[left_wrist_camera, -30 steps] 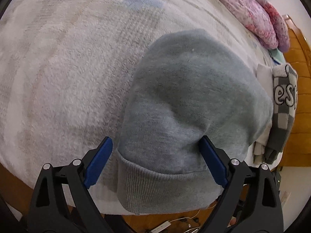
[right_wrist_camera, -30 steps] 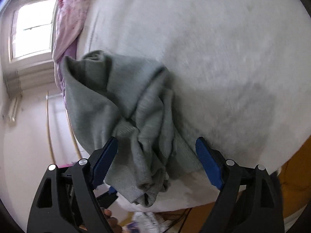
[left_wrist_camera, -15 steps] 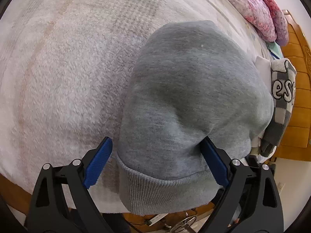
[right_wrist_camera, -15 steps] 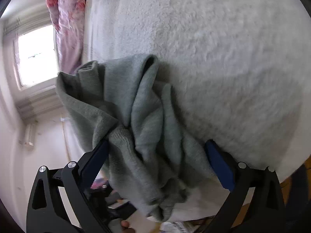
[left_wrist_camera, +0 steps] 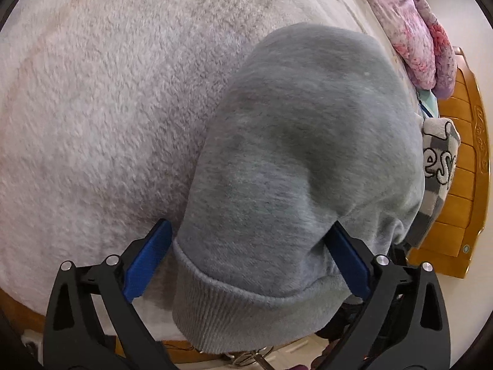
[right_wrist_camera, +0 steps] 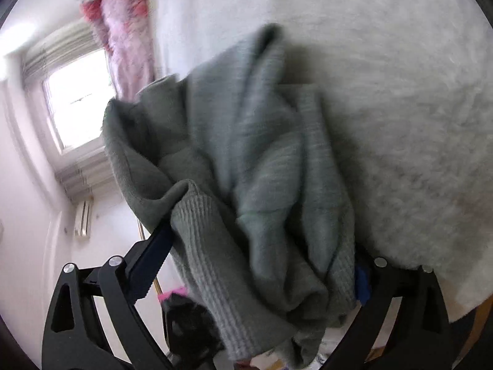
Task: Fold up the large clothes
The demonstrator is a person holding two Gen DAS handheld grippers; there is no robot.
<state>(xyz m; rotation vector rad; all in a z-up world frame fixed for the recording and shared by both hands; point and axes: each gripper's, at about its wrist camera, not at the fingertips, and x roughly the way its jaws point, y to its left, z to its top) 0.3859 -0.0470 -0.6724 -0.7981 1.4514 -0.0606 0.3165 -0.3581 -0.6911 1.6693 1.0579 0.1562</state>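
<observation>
A grey sweatshirt lies heaped on a bed's white fuzzy blanket, its ribbed hem hanging over the near edge. My left gripper straddles that hem with its jaws opening wide; the left pad stands just clear of the fabric and the right pad is tucked under a fold. In the right wrist view the same sweatshirt is bunched in folds. My right gripper spans a ribbed band, its jaws closing slightly. The cloth hides most of its right pad.
A pink floral quilt and a grey checked garment with lettering lie at the bed's far right, by the wooden bed frame. Beyond the bed's edge in the right wrist view are a window and a pale wall.
Both grippers have dropped closer to the sweatshirt and their jaws stand wider. The right wrist view has rolled, and the bunched cloth now fills the gap between its fingers.
</observation>
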